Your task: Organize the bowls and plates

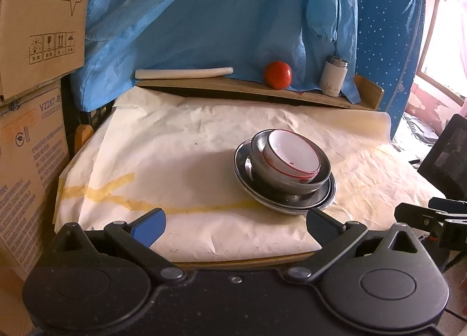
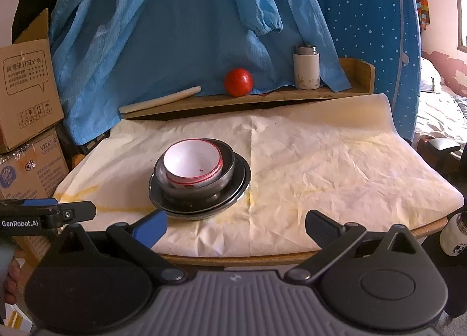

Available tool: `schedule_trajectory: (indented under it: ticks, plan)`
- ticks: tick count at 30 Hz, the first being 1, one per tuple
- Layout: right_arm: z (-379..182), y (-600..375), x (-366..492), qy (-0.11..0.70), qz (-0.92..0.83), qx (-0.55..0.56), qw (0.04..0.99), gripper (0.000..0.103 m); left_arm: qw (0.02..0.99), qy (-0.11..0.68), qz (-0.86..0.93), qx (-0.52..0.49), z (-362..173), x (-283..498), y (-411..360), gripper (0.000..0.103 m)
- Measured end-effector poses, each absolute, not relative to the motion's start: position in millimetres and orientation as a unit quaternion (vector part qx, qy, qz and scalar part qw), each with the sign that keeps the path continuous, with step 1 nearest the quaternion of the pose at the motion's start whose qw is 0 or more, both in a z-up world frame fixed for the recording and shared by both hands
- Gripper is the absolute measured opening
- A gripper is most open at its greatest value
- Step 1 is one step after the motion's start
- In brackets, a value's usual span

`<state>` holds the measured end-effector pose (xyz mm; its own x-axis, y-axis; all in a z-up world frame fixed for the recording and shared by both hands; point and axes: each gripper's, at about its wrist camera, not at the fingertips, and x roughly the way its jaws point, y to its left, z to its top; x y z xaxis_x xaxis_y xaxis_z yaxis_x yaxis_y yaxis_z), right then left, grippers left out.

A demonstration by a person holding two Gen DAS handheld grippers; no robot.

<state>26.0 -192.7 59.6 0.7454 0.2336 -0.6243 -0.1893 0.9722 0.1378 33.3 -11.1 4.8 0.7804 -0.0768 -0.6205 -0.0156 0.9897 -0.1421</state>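
Table [image 2: 321,160] w/ stacked bowls [image 2: 194,165]; "GenRobot.AI" on left gripper [image 2: 43,216].

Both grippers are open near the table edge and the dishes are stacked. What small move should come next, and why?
Probably nothing more than drawing both back: the white red-rimmed bowl already sits inside the steel bowl on the stacked steel plates, and the left gripper and right gripper hold nothing.

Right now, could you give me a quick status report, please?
Left gripper open, right gripper open, both empty. White bowl nested in steel bowl on steel plates. Nothing blocking.
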Motion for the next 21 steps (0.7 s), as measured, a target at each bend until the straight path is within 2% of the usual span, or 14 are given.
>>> schedule_trajectory:
  ticks: [21]
  plan:
    - [58.1, -195.4, 27.3, 0.34, 0.121, 0.032, 0.932, 0.103, 0.941, 0.331, -0.01, -0.068, 7.4, 32.1, -11.2, 0.102]
